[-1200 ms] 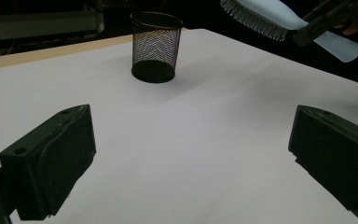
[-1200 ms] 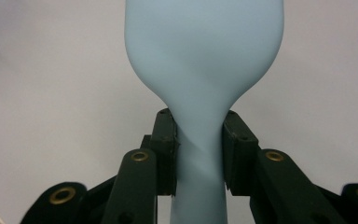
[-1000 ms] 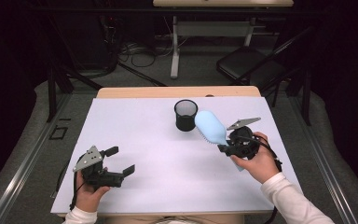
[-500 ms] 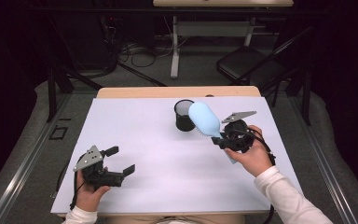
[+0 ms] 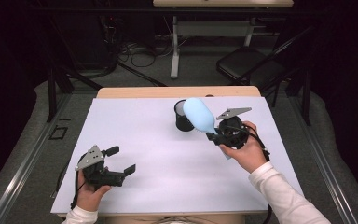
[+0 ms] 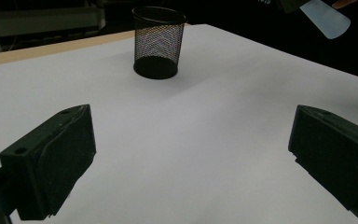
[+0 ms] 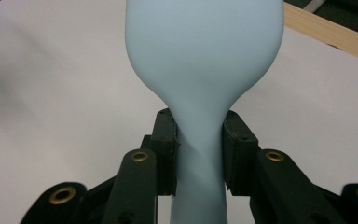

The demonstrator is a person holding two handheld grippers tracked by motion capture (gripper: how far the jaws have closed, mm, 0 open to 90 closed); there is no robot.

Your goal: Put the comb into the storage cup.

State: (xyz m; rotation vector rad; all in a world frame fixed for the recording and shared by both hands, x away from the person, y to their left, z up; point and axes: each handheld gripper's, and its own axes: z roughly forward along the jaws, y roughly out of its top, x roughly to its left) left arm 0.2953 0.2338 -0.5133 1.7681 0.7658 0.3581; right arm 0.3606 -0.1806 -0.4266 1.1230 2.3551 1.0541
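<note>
- Our right tongs [image 5: 212, 134] are squeezing the thin neck of a pale blue, soft, bulb-shaped thing [image 5: 199, 115], like a little balloon. In the right gripper view the two black pads [image 7: 167, 154] press in on the neck [image 7: 199, 154] from both sides.
- We think we hold it by the neck because the round part is too fat and squishy to grab well.
- The blue bulb sticks up and away from the tongs, off the table, with its round end over the rim of a small black wire-mesh cup [image 5: 182, 120].
- We guess the cup is where the bulb should go, so it is carried fat end first toward the opening.
- Our left tongs [image 5: 121, 163] are wide apart and grip nothing. They rest low over the white table top [image 5: 135, 135], well away from the cup [image 6: 158, 42].
- We think they wait there to stay out of the way, since one hand can do this job.
</note>
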